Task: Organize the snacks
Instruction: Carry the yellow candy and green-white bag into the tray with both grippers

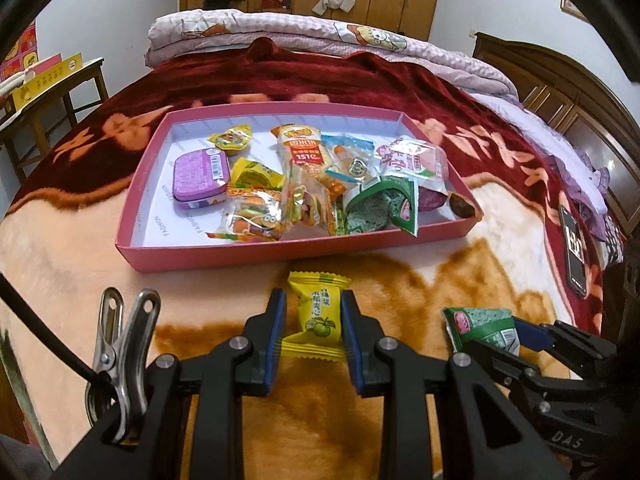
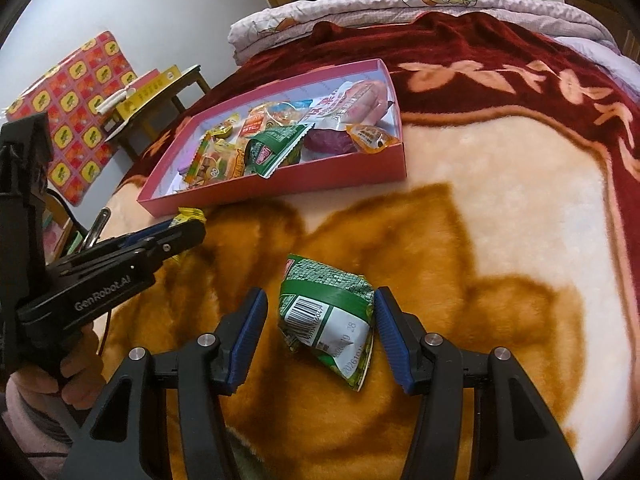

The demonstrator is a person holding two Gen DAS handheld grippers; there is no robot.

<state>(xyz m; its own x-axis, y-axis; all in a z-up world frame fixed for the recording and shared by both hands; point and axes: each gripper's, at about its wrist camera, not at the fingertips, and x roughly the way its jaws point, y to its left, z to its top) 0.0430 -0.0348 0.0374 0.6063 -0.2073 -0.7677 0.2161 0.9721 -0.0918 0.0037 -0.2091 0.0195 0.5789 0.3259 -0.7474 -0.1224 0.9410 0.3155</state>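
A pink tray (image 1: 256, 249) on the blanket holds several snacks, among them a purple tin (image 1: 200, 176) and a green triangular packet (image 1: 380, 204). My left gripper (image 1: 313, 318) straddles a yellow wrapped candy (image 1: 318, 312) lying in front of the tray; the pads touch its sides. My right gripper (image 2: 318, 322) is open around a second green triangular packet (image 2: 332, 320) on the blanket, its right pad at the packet's edge. The right gripper (image 1: 520, 334) and that packet (image 1: 480, 324) show at the lower right of the left wrist view. The tray (image 2: 280, 196) and left gripper (image 2: 188, 228) show in the right wrist view.
A phone (image 1: 574, 252) lies on the blanket at the right. A small wooden table (image 1: 60, 88) with yellow boxes stands left of the bed. A folded quilt (image 1: 320, 36) lies at the far side. A metal clip (image 1: 124, 352) hangs by my left gripper.
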